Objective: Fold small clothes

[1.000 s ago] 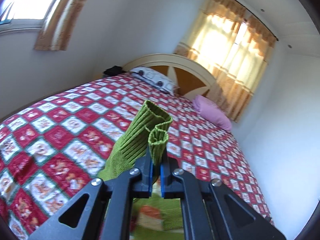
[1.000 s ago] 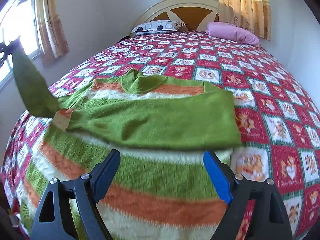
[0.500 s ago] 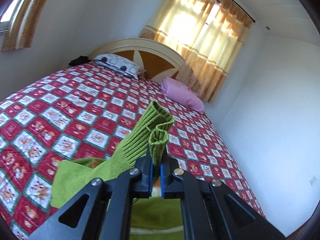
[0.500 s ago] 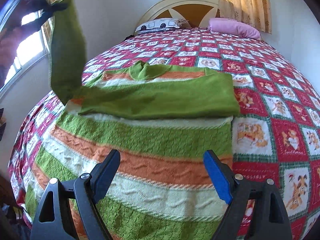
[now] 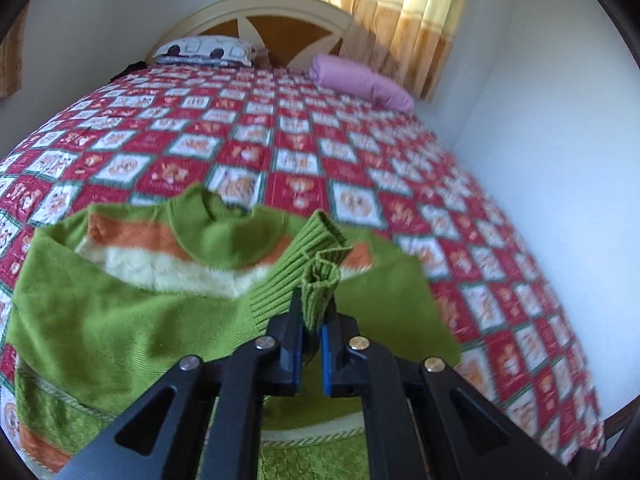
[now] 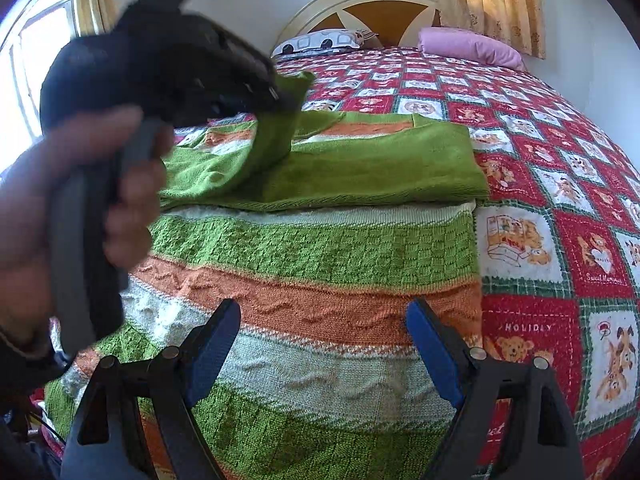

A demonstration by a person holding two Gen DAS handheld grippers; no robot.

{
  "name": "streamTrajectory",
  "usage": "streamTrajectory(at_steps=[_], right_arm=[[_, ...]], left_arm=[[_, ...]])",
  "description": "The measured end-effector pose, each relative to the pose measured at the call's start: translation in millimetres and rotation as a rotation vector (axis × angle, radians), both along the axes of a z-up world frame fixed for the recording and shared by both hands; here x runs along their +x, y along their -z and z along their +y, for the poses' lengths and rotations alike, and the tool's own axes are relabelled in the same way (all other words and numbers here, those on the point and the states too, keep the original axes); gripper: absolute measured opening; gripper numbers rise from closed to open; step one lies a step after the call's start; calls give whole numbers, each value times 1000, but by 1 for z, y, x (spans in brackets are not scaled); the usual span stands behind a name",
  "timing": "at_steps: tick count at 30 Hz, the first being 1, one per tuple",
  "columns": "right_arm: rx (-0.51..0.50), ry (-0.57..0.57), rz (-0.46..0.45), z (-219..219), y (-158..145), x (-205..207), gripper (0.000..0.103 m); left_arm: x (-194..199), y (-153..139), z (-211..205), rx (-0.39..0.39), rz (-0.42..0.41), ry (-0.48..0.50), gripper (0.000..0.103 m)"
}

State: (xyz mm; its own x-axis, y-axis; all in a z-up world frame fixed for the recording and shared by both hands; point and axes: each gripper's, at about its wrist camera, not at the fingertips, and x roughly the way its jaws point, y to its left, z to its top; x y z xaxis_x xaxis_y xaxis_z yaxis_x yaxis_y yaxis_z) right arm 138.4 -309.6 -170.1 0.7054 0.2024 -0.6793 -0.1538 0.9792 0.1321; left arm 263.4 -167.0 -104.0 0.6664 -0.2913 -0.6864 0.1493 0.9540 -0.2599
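Observation:
A small knit sweater (image 6: 312,252) with green, orange and cream stripes lies flat on the bed; it also shows in the left wrist view (image 5: 120,312). One green sleeve (image 6: 360,164) lies folded across its chest. My left gripper (image 5: 311,344) is shut on the ribbed green cuff (image 5: 320,276) of the other sleeve and holds it above the chest, near the collar (image 5: 224,236). In the right wrist view the left gripper (image 6: 280,98) hangs over the sweater's upper left. My right gripper (image 6: 324,344) is open and empty over the sweater's lower part.
The bed has a red and white patchwork quilt (image 6: 560,168). A white patterned pillow (image 5: 204,50) and a pink pillow (image 5: 360,80) lie by the headboard (image 5: 256,12). A white wall (image 5: 540,120) runs along the bed's right side.
My left gripper has swung the green sleeve from high at the left over and down onto the sweater's chest. The right gripper has moved closer to the sweater's lower part, still open.

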Motion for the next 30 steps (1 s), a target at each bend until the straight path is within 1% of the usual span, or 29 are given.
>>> streamTrajectory(at_steps=[1,3,4,5,6,7,8,9,10,12,13,14,15,16,18,20,21,23,24,25,26,29,30], right_arm=[[1,-1,-3,0,0,0,86],[6,-3,-6,-1,2,0,86],[10,-4,-7,-1,2,0,86],[16,-7,-9,-2,3,0,86],[22,-9,-11,-2,3,0,87],[26,-9,-12,-3,3,0,87],[30,-10,-14,-3,3,0,87],[34,-9,-15,-4,3,0,87],[39,-9,-18,-4,3,-1,87],[57,-3,-15,-6,1,-3,87],[64,4,-7,-8,-1,-3,87],[69,11,0,-9,-4,-3,87],[79,20,3,-11,-10,-2,87],[87,23,1,-12,-15,-1,87],[112,21,-5,-15,-31,3,87],[124,18,7,-16,-46,16,87],[130,22,15,-16,-51,26,85],[128,34,33,-16,-57,44,78],[121,38,49,-15,-57,56,71],[112,40,56,-13,-57,61,69],[85,50,62,-9,-56,75,69],[71,74,108,-3,-45,107,67],[64,84,118,-1,-41,114,64]], left_arm=[[-1,4,-4,8,13,16,6],[-5,8,-8,23,27,48,13],[-10,6,-8,35,19,67,20],[-17,2,-6,51,-2,87,28],[-22,-1,-3,60,-18,95,40],[-30,-7,4,67,-43,103,47],[-37,-10,12,69,-69,107,61],[-46,-15,22,77,-101,109,68],[-57,-18,38,104,-134,102,69],[-60,-14,61,168,-152,71,69],[-65,-10,81,217,-159,36,70],[-65,-5,92,248,-156,13,71],[-67,2,112,296,-148,-28,73],[-67,7,123,314,-137,-50,74],[-65,21,147,341,-89,-88,75],[-63,30,166,315,-54,-108,75],[-62,33,171,308,-44,-113,75],[-61,36,178,275,-30,-126,75],[-59,38,179,252,-24,-128,75],[-57,39,179,240,-20,-132,76],[-57,41,179,228,-21,-133,76],[-48,48,177,214,-9,-129,79],[-46,51,177,208,3,-117,81]])
